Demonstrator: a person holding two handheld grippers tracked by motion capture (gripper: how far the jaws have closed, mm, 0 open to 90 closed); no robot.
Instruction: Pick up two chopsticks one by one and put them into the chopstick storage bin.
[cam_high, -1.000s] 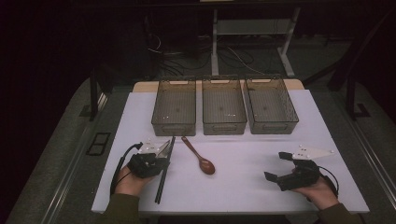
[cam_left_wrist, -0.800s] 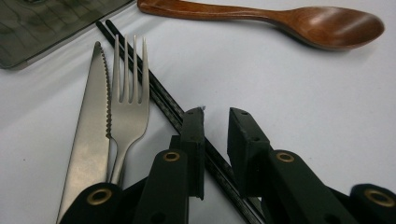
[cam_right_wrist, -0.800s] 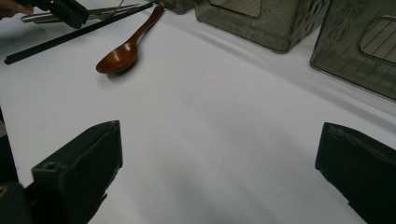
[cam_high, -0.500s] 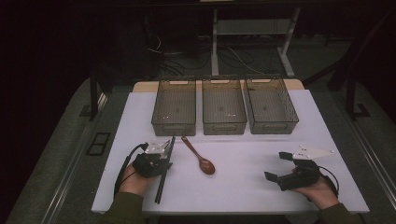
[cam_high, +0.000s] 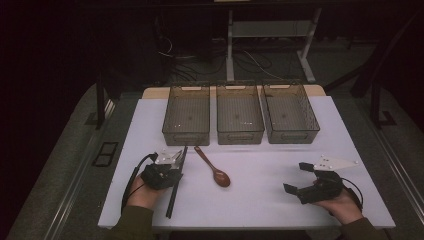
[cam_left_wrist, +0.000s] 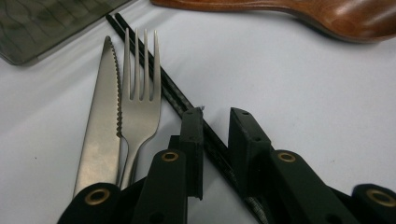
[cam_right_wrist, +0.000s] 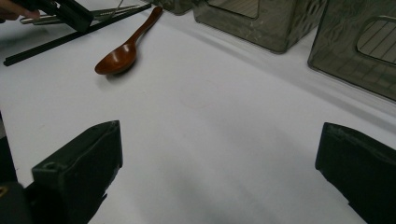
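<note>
Between the left gripper's (cam_left_wrist: 215, 116) two black jaws lie the chopsticks (cam_left_wrist: 177, 100), a dark pair that runs slantwise from the near end under the gripper up toward the leftmost bin (cam_high: 187, 112). The jaws straddle the pair with a narrow gap on each side; from the left gripper view I cannot tell for certain that the pads press on the sticks, so the hold looks prepared and not proven. The long axis of the chopsticks crosses the gap between the jaws at an angle, not square to it, which I judge could let the sticks twist or slip as the jaws come together. Just beside the chopsticks, on the side away from the spoon (cam_high: 214, 167), a fork (cam_left_wrist: 138, 100) and a knife (cam_left_wrist: 100, 121) lie flat on the white surface (cam_high: 260, 195), close enough that a stray jaw could nudge them. The right gripper (cam_high: 306, 176) rests well apart at the other side of the surface, its jaws wide open and empty, so the left hand is plainly the nearer one for this pick.
</note>
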